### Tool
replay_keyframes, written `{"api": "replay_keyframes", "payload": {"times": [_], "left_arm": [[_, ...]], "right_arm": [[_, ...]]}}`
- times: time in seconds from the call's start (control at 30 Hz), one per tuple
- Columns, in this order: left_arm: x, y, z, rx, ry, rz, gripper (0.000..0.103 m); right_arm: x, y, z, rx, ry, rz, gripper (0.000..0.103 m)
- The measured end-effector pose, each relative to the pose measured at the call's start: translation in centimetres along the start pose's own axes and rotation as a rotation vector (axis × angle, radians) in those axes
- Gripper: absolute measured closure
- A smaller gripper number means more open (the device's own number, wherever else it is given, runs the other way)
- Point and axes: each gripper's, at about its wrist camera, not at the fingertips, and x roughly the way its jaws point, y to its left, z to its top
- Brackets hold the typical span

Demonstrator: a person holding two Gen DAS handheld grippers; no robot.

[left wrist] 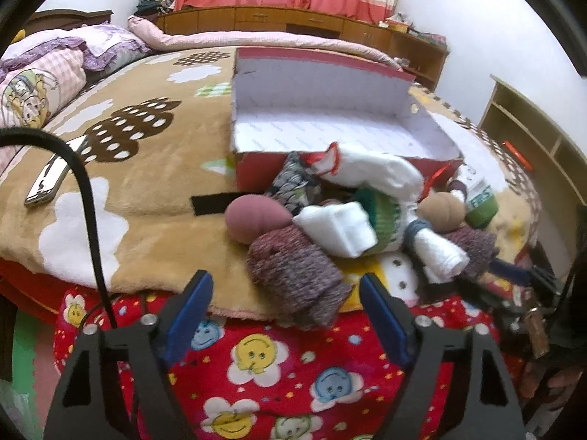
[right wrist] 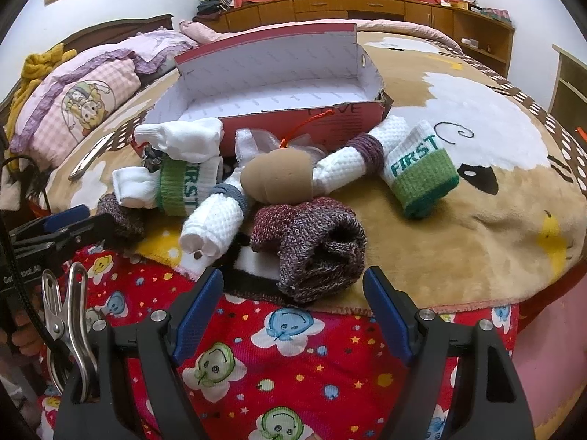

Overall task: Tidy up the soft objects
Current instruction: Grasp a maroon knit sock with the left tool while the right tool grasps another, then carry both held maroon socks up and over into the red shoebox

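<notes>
Two tongs are hanging apart and empty over the bed [left wrist: 154, 227] edge. Shoe box [left wrist: 330, 110] is sitting open beyond the sock pile. Left tongs [left wrist: 286, 315] are facing a marled purple sock bundle [left wrist: 293, 275] just ahead, between the blades. Right tongs [right wrist: 293, 308] are facing a second marled bundle [right wrist: 312, 245]. Left view alone is showing a phone [left wrist: 47, 179]; right view alone is showing a metal clip [right wrist: 69, 315].

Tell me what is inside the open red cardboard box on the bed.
The red cardboard box with white lining shows only bare floor in both views. Its near inner corner is hidden behind the front wall and the white rolled socks.
</notes>
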Motion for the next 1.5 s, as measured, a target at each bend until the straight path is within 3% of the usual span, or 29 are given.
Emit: {"api": "replay_keyframes", "payload": {"times": [0.07, 0.4, 0.57, 0.87, 1.03, 1.1, 1.2, 1.5], "left_arm": [[0.5, -0.4, 0.2, 0.011, 0.009, -0.006, 0.03], [4.2, -0.5, 0.7, -0.001, 0.058, 0.032, 0.03], [4.2, -0.5, 0.4, 0.018, 0.061, 0.009, 0.05], [2.7, -0.3, -0.1, 0.021, 0.04, -0.026, 0.057], [1.6, -0.4, -0.2, 0.028, 0.023, -0.034, 0.057], [1.3, -0.6, -0.2, 0.033, 0.018, -0.033, 0.057], [0.9, -0.7, -0.2, 0.038, 0.012, -0.034, 0.057], [-1.0, -0.6, 0.3, 0.037, -0.014, -0.053, 0.057]], "right_arm": [[-0.1, 0.0, -0.1, 0.004, -0.002, 0.005, 0.022], [0.2, -1.0, 0.1, 0.033, 0.001, 0.02, 0.022], [0.4, -0.8, 0.4, 0.006, -0.008, -0.006, 0.022], [2.2, -0.9, 1.9, -0.071, -0.02, -0.094, 0.024], [3.3, -1.4, 1.8, -0.05, 0.011, -0.053, 0.035], [3.2, -1.2, 1.7, -0.057, 0.007, -0.023, 0.052], [2.7, -0.9, 1.5, -0.066, -0.006, -0.004, 0.063], [0.6, -1.1, 1.0, -0.019, -0.031, 0.062, 0.074]]}}
